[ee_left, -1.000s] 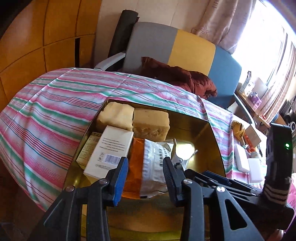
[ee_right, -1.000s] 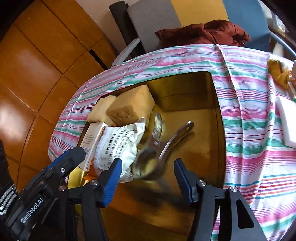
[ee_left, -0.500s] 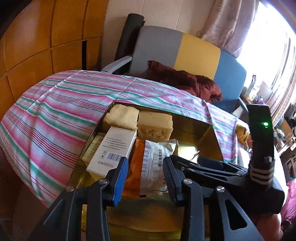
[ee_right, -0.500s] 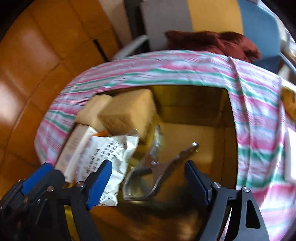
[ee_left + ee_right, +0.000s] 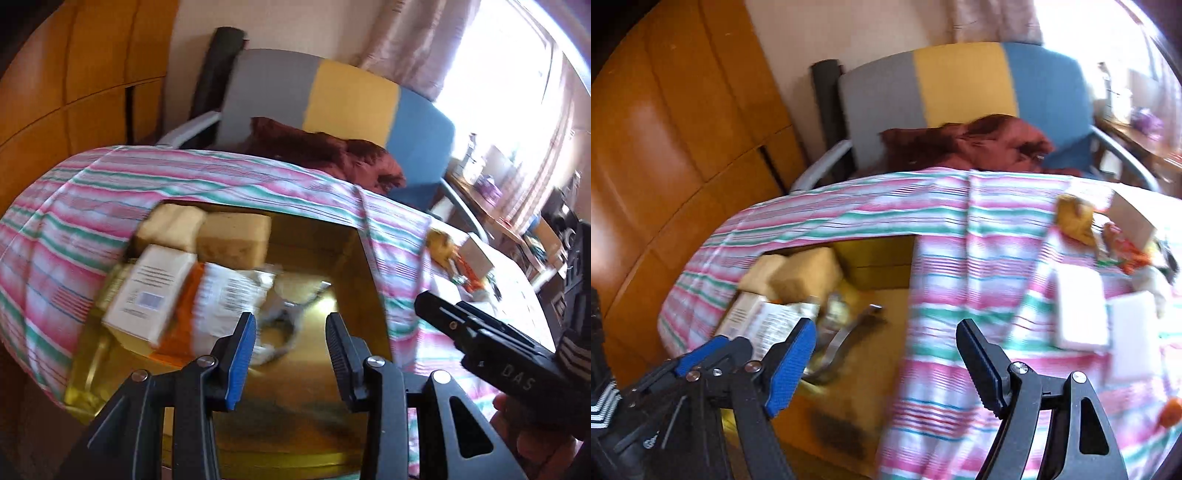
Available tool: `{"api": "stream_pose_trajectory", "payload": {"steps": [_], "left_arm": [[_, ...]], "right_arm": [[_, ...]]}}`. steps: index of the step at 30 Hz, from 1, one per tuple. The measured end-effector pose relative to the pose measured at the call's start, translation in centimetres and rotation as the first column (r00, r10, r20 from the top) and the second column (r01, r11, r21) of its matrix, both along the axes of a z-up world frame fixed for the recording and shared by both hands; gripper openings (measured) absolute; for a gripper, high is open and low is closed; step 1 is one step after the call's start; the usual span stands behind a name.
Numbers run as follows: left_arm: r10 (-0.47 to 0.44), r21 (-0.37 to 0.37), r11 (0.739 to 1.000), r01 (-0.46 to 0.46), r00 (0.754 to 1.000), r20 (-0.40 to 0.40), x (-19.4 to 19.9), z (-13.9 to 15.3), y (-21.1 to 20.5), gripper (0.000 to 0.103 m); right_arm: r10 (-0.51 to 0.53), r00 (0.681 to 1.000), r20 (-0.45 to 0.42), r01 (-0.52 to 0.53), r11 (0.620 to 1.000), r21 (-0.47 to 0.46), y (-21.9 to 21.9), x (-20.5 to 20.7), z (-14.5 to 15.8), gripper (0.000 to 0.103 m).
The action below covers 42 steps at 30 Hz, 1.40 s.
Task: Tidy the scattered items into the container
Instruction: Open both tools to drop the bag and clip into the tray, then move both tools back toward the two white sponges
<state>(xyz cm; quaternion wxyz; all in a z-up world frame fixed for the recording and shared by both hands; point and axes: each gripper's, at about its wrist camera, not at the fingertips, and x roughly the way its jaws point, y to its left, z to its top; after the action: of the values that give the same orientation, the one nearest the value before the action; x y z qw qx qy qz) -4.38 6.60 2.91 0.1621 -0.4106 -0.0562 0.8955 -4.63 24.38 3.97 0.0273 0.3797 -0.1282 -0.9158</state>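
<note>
the gold container (image 5: 354, 258) sits sunk in the striped cloth (image 5: 92, 206), its left half full: two tan sponge blocks (image 5: 232, 240) at the far wall, a white box (image 5: 151, 291) in front of them, an orange-and-white packet (image 5: 218, 295) beside the box, and a metal clamp (image 5: 280, 325) lying loose on the floor to the packet's right. the left gripper (image 5: 290, 347) hangs over the near rim with its jaws partly apart and nothing between them. the right gripper (image 5: 886, 354) has just been opening its jaws, though they eased in slightly at the last; they stand wide and empty, the clamp well ahead of them in the container (blurred in both views).

only the right wrist view takes in the cloth to the right of the container, where two white blocks (image 5: 1082, 306) lie side by side, with a yellow crumpled thing (image 5: 1075, 218), a small cardboard box (image 5: 1130, 218) and some orange bits beyond, none of them inside. the left wrist view shows instead the body of the right gripper and part of the hand (image 5: 532, 435) gripping it, at the lower right. a grey, yellow and blue chair (image 5: 960, 81) with a dark red garment (image 5: 967, 144) stands behind the table.
</note>
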Motion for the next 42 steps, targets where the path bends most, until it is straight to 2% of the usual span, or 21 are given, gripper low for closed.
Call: {"api": "stream_pose_trajectory", "payload": {"steps": [7,10,12,16,21,26,28,31,33,36,37,38,42], "left_arm": [[-0.188,-0.001,0.982,0.188,0.982,0.012,2.7,-0.3,6.0,0.040],[-0.277,-0.001,0.961,0.277,0.961,0.016,3.8,-0.5,8.7,0.040],[-0.328,-0.026,0.944,0.329,0.944,0.011,4.4,-0.6,10.6,0.040],[-0.388,-0.055,0.920,0.388,0.922,0.017,5.2,-0.8,13.2,0.040],[-0.409,-0.081,0.908,0.410,0.912,0.033,5.4,-1.2,14.5,0.040],[-0.409,-0.095,0.907,0.411,0.912,0.043,5.6,-1.6,14.7,0.040],[-0.405,-0.107,0.907,0.407,0.913,0.043,5.6,-1.6,14.7,0.040],[-0.400,-0.112,0.909,0.402,0.916,0.039,5.5,-1.6,14.7,0.040],[-0.400,-0.115,0.909,0.402,0.916,0.040,5.5,-1.7,14.9,0.040],[-0.409,-0.131,0.902,0.411,0.912,0.041,5.6,-1.8,15.3,0.040],[-0.412,-0.137,0.900,0.414,0.910,0.039,5.7,-1.8,15.4,0.040],[-0.415,-0.139,0.899,0.416,0.909,0.036,5.8,-1.7,15.4,0.040],[-0.409,-0.132,0.903,0.410,0.912,0.032,5.4,-1.6,15.4,0.040]], "right_arm": [[-0.138,0.989,0.052,0.138,0.990,0.014,6.2,4.5,-2.3,0.079],[-0.202,0.976,0.076,0.202,0.979,0.013,8.6,6.9,-3.5,0.079],[-0.251,0.964,0.090,0.251,0.968,0.014,10.4,8.6,-4.2,0.079],[-0.327,0.940,0.099,0.329,0.944,-0.007,13.5,11.0,-5.1,0.079],[-0.400,0.912,0.091,0.403,0.915,-0.016,16.2,11.9,-5.6,0.079],[-0.413,0.909,0.058,0.412,0.911,0.023,17.8,10.2,-5.4,0.070],[-0.435,0.899,0.049,0.433,0.900,0.038,18.6,9.1,-5.3,0.070],[-0.435,0.899,0.049,0.433,0.900,0.041,19.3,7.6,-5.3,0.070],[-0.407,0.912,0.054,0.407,0.913,0.021,19.5,6.5,-5.5,0.071],[-0.377,0.921,0.099,0.371,0.925,0.077,19.0,4.8,-6.8,0.071],[-0.368,0.921,0.126,0.362,0.930,0.068,19.2,4.4,-7.7,0.064],[-0.367,0.918,0.149,0.364,0.930,0.048,19.5,4.3,-8.4,0.051],[-0.354,0.924,0.147,0.372,0.921,-0.118,20.7,6.1,-9.1,0.046]]}}
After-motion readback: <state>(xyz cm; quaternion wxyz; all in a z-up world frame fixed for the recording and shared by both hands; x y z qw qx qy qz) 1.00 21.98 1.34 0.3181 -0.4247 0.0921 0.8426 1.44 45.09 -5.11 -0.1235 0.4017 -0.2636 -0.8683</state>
